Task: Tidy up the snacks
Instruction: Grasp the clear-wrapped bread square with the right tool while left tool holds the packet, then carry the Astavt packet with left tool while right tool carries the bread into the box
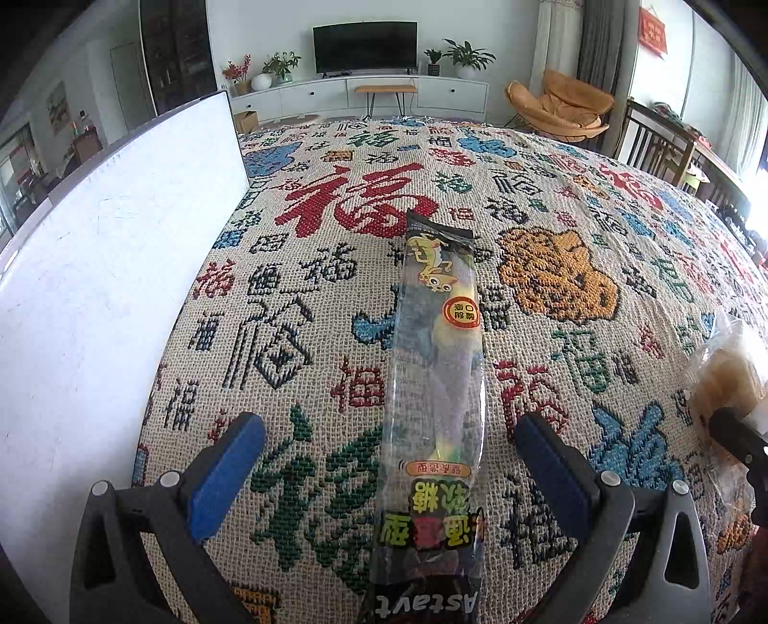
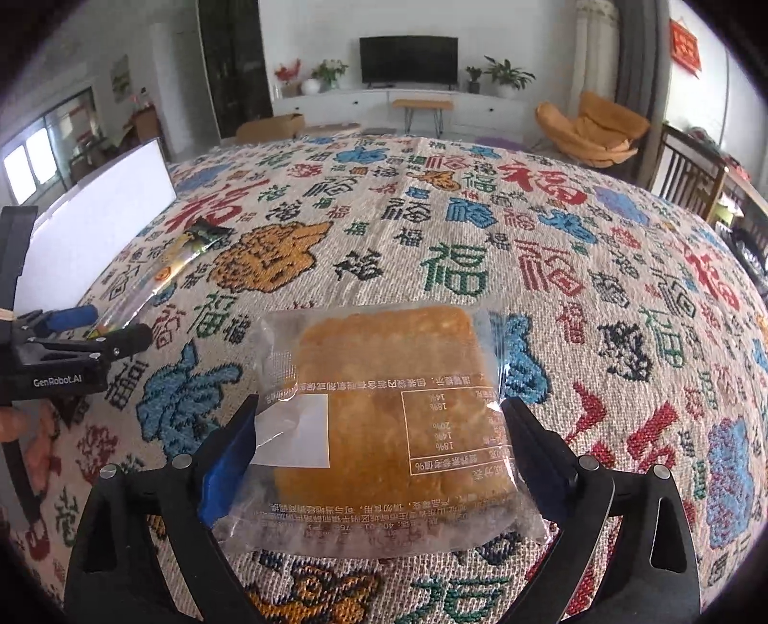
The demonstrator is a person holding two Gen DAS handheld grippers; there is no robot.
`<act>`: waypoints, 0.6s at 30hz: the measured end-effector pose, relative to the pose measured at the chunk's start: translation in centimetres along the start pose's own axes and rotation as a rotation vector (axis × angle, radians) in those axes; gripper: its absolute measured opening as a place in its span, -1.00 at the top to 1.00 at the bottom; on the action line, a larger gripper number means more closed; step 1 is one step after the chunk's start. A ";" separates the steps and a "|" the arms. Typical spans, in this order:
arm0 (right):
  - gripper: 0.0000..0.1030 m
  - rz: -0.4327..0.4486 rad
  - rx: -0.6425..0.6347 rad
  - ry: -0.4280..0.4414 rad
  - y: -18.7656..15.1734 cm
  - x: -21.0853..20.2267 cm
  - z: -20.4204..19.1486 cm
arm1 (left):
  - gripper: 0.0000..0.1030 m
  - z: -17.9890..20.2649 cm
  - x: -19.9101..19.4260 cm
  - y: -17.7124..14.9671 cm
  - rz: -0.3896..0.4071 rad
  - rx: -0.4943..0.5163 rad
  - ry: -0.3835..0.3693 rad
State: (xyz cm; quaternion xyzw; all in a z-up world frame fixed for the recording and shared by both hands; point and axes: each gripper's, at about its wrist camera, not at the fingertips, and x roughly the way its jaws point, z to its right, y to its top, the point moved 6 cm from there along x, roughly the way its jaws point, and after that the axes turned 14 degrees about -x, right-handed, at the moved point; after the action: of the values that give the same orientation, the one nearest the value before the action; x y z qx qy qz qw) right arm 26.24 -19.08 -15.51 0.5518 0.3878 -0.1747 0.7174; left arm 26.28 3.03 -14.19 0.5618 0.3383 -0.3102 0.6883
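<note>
Candy packet [image 1: 434, 384] between spread left hand-held gripper [image 1: 391, 475], cake packet [image 2: 384, 432] gripped by right hand-held gripper [image 2: 379, 456]

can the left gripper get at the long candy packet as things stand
Probably yes. The left gripper is open, its blue-padded fingers either side of the long candy packet, which lies flat on the patterned cloth with nothing on top. The white board stands clear to the left.

White walls, television [image 1: 365, 46]; orange chair [image 1: 564, 108], daylight
</note>
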 end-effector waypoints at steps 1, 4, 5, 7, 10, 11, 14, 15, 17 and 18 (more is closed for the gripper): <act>-0.90 0.000 0.009 0.013 0.0 0.1 0.1 | -1.00 0.0 0.0 0.0 0.000 0.000 0.000; -0.91 -0.005 0.080 0.093 -0.4 0.5 0.9 | -1.00 0.0 0.0 0.0 0.000 0.000 0.000; -0.91 0.007 0.095 0.105 -0.4 0.4 1.2 | -1.00 0.0 0.0 0.0 0.000 0.000 0.000; -0.91 0.004 0.090 0.097 -0.5 0.3 1.0 | -1.00 0.0 0.0 0.0 0.000 0.000 0.000; -0.91 -0.005 0.073 0.079 -0.5 0.3 0.7 | -1.00 0.0 0.0 0.0 0.000 0.000 0.000; -0.91 -0.005 0.075 0.081 -0.5 0.3 0.7 | -1.00 0.0 0.0 0.0 0.000 0.000 0.000; -0.91 -0.003 0.077 0.082 -0.6 0.2 0.8 | -1.00 0.0 0.0 0.0 0.000 0.000 0.000; -0.91 -0.003 0.077 0.083 -0.6 0.2 0.8 | -1.00 0.0 0.0 0.0 0.000 0.000 0.000; -0.91 -0.002 0.078 0.084 -0.6 0.2 0.8 | -1.00 0.0 0.0 0.0 0.000 0.000 0.000; -0.91 -0.003 0.078 0.083 -0.6 0.3 0.7 | -1.00 0.0 0.0 0.0 0.000 0.000 0.000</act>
State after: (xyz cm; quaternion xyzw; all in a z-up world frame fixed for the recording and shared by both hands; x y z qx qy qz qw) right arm 26.27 -19.91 -16.04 0.5855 0.4109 -0.1675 0.6785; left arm 26.29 3.05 -14.19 0.5619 0.3382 -0.3101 0.6883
